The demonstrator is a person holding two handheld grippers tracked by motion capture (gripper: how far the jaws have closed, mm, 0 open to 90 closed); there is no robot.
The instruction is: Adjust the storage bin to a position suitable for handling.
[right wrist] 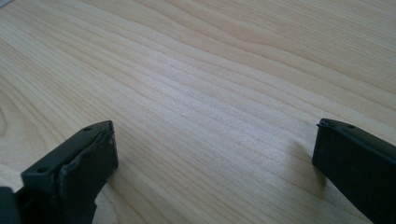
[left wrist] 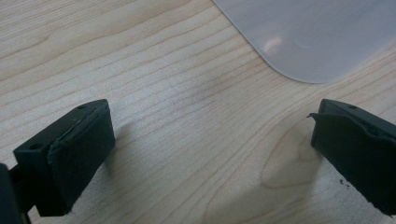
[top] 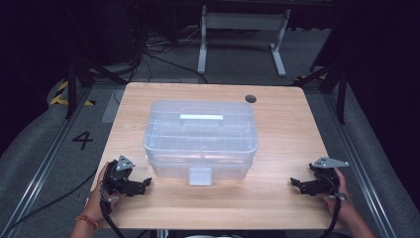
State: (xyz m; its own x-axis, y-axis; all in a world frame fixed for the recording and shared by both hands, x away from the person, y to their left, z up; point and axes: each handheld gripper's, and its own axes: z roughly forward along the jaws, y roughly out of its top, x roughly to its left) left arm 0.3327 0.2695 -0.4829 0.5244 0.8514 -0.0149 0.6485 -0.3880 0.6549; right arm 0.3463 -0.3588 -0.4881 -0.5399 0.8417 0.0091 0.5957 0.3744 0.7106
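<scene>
A clear plastic storage box (top: 200,136) with a lid, a top handle and a front latch (top: 200,176) stands in the middle of the wooden table (top: 277,139). My left gripper (top: 143,184) rests near the table's front left, just left of the box, open with nothing between its jaws. In the left gripper view a rounded corner of the box (left wrist: 317,37) lies ahead of my gripper (left wrist: 212,140). My right gripper (top: 295,183) sits at the front right, well apart from the box, open and empty. Bare wood lies between its jaws (right wrist: 215,149) in the right gripper view.
A dark round hole (top: 251,98) marks the table's far right. Beyond the table a white frame (top: 242,34) stands on grey floor with cables. Black stands flank the table, and a floor mark "4" (top: 82,140) lies at left.
</scene>
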